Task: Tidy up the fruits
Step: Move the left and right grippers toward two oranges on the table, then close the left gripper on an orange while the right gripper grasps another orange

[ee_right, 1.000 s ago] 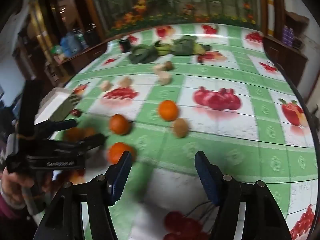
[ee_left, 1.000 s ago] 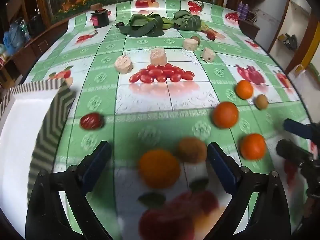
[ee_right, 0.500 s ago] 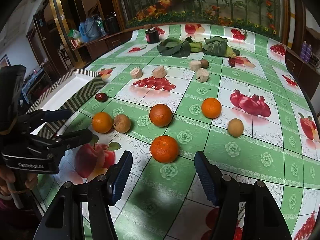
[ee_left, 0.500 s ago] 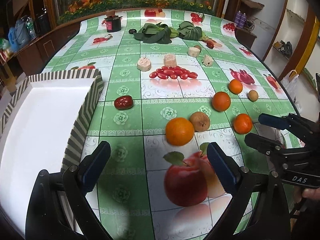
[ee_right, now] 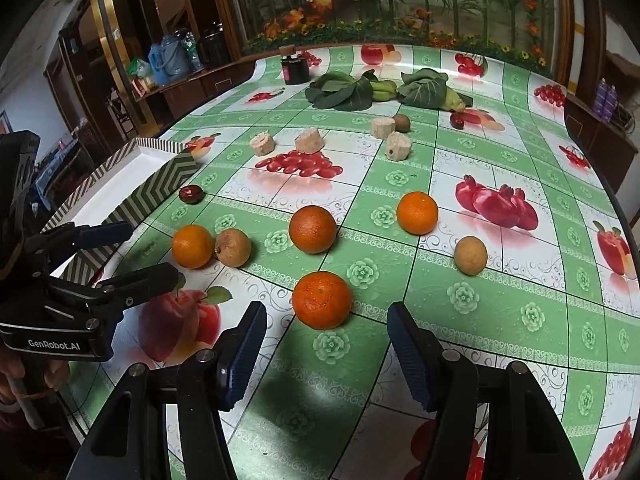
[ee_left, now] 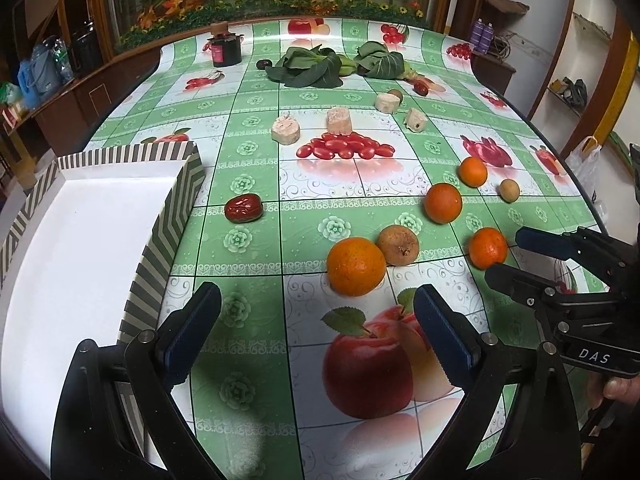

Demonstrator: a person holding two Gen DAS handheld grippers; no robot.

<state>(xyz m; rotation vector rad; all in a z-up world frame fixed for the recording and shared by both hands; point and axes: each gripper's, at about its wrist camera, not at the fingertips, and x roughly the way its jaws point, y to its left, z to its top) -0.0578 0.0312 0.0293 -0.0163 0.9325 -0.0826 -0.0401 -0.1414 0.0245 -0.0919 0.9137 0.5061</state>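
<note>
left gripper (ee_left: 316, 328): I see the jaws spread wide, nothing between them — low over the tablecloth (ee_left: 248, 240), short of the big orange (ee_left: 356, 266)
right gripper (ee_right: 326, 346): jaws wide too, empty; the near orange (ee_right: 321, 300) sits just ahead of the gap, not touched
oranges: four on the cloth — big orange touching a brown round fruit (ee_left: 399, 245), two more further back (ee_left: 443, 203), (ee_left: 473, 171)
other fruit: small tan fruit (ee_right: 471, 255) off to the right, red jujube (ee_left: 243, 208) beside the tray
tray (ee_left: 168, 216): striped rim, white inside, at left edge — I see no fruit in it
far end: leafy greens (ee_left: 304, 68), pale cut chunks (ee_left: 339, 121), dark jar (ee_left: 226, 49)
</note>
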